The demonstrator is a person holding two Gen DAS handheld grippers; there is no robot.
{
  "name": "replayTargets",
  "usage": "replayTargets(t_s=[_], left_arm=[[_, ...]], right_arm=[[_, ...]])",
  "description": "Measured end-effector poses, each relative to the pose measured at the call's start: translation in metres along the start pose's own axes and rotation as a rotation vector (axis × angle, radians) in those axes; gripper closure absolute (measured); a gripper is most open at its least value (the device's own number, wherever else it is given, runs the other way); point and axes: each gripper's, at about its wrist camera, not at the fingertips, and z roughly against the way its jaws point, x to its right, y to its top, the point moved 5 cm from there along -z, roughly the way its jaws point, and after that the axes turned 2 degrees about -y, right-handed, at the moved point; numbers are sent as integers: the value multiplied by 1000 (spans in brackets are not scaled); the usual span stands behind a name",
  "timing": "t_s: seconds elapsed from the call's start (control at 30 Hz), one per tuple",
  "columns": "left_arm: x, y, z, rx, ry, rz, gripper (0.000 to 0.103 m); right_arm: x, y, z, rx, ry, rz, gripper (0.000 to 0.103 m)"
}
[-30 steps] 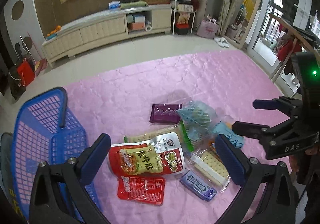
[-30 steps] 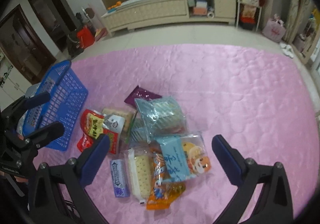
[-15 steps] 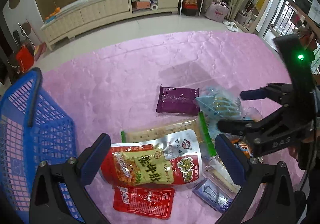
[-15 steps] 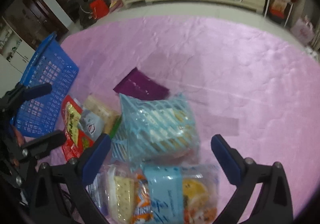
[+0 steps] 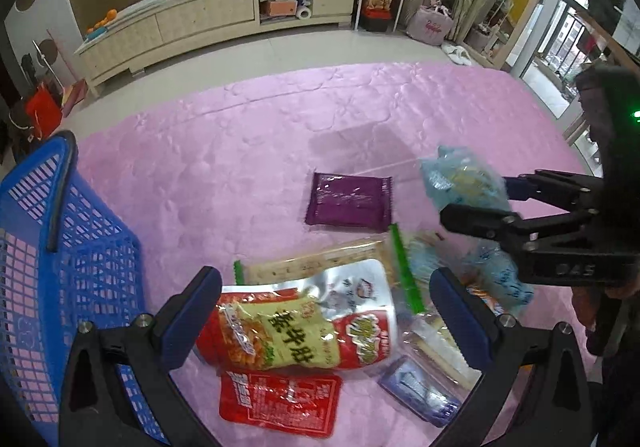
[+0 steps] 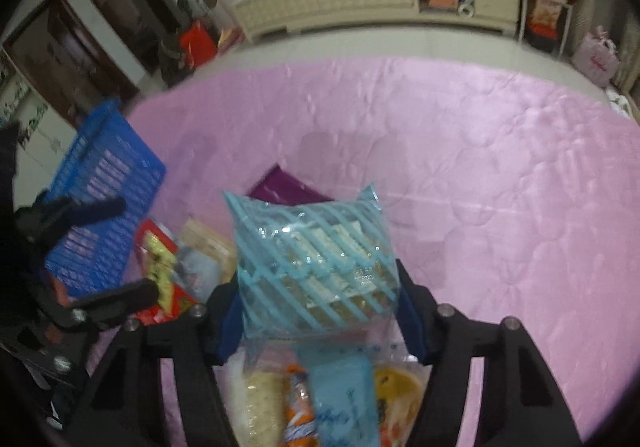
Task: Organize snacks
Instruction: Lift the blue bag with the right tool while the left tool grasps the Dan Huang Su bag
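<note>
Left wrist view, left to right. The blue basket (image 5: 60, 271) stands at the left edge of the pink quilt (image 5: 248, 151), its black handle (image 5: 60, 199) lying across the rim. Just right of the basket, the left gripper (image 5: 326, 319) hangs over the snack pile with its fingers (image 5: 192, 311) wide apart; nothing is clamped between them. Under the gap lies a red-and-yellow pouch (image 5: 296, 327). A small red packet (image 5: 280, 399) lies in front of it, partly tucked under its near edge. A cracker pack (image 5: 320, 263) with green ends lies behind the pouch. Further back, a purple packet (image 5: 348, 201) lies flat on the quilt, apart from the pile. A blue gum pack (image 5: 416, 387) lies by the right finger, beside clear-wrapped biscuits (image 5: 436, 335). At the far right, the right gripper (image 5: 476, 199) comes in from the side, carrying the striped bag (image 5: 460, 179) above the quilt.

Right wrist view, left to right. The basket (image 6: 104, 207) is at the left, with the left gripper (image 6: 116, 247) in front of it. In the centre, the right gripper (image 6: 318, 311) is closing, and its pads press both sides of the striped bag (image 6: 312, 263), which stands upright between them. Below it lie an orange packet (image 6: 298, 407) and a light blue packet (image 6: 344, 403). The quilt (image 6: 500, 187) fills the right side.
</note>
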Motion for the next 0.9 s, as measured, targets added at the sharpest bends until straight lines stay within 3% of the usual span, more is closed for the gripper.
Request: replayTargets(t_s=[0.17,0.47,0.57,0.73,0.9], left_arm=[[17,-2,22,26,-16,-31,0],[63,-12,41,27,-50,-97,0],[87,-14,41,26,-88,-171,0],[117,-16,28,32,-108,-321,0],[143,-19,5,-16,-144,-457,0]], right_arm=[[0,-10,44,79,-130,-4,35],[39,-64,93,177,-292,-225,34],[55,-75,96,179,-302,-290,34],[69,-93,109,191,-403,-301,34],[81,-108,106,166,-400,-328,34]])
